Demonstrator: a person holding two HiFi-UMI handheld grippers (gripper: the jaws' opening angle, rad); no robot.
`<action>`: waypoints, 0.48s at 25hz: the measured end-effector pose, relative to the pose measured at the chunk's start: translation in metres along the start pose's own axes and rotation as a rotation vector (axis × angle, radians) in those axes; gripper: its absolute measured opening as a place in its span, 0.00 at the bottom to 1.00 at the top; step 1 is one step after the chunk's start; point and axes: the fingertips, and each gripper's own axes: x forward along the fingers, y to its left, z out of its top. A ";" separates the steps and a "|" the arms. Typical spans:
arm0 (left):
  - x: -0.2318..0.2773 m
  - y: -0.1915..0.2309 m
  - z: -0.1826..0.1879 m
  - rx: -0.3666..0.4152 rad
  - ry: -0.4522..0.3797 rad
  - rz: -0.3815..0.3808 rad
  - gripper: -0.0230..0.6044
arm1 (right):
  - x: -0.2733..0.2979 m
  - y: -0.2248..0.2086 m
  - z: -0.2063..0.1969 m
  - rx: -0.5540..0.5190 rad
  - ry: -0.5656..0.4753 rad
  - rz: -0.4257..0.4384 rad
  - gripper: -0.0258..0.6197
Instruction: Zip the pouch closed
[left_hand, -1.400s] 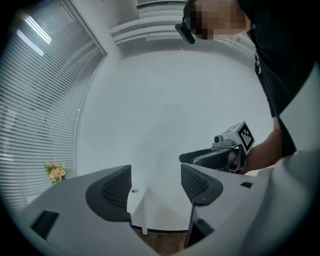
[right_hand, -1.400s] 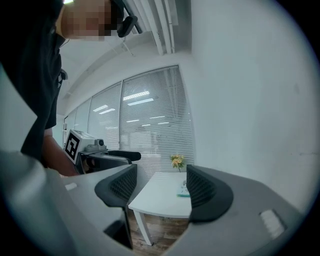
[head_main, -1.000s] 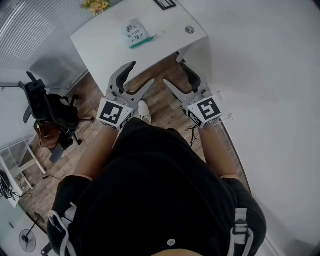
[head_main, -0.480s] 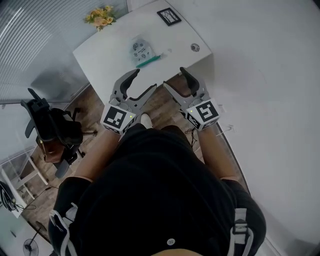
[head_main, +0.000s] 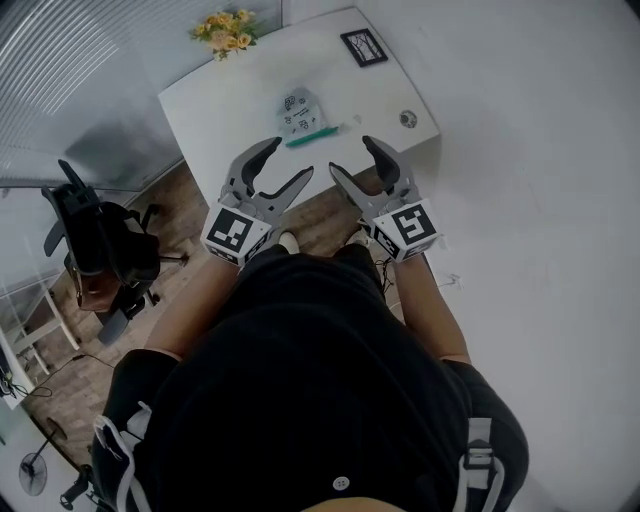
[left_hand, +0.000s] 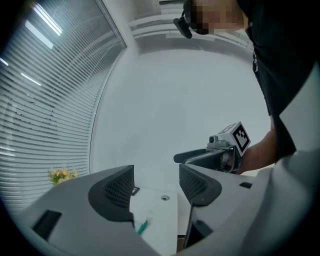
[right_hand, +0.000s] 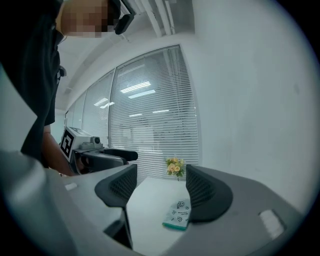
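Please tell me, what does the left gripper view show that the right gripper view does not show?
Only the left gripper view: the right gripper, open and empty, a small dark frame and a round disc on the table. Only the right gripper view: the left gripper, jaws closing with nothing between them, and the pouch's patterned face. Both: the white table, the flowers, the blinds and the pouch, though the left gripper view catches only its green edge.
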 end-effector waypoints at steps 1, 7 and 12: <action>0.004 0.004 -0.001 -0.003 0.005 0.013 0.49 | 0.005 -0.005 0.000 -0.001 0.004 0.014 0.52; 0.043 0.025 -0.003 -0.017 0.023 0.109 0.49 | 0.030 -0.050 -0.004 -0.001 0.023 0.119 0.52; 0.086 0.032 -0.001 -0.036 0.037 0.208 0.48 | 0.047 -0.098 -0.009 -0.007 0.047 0.232 0.52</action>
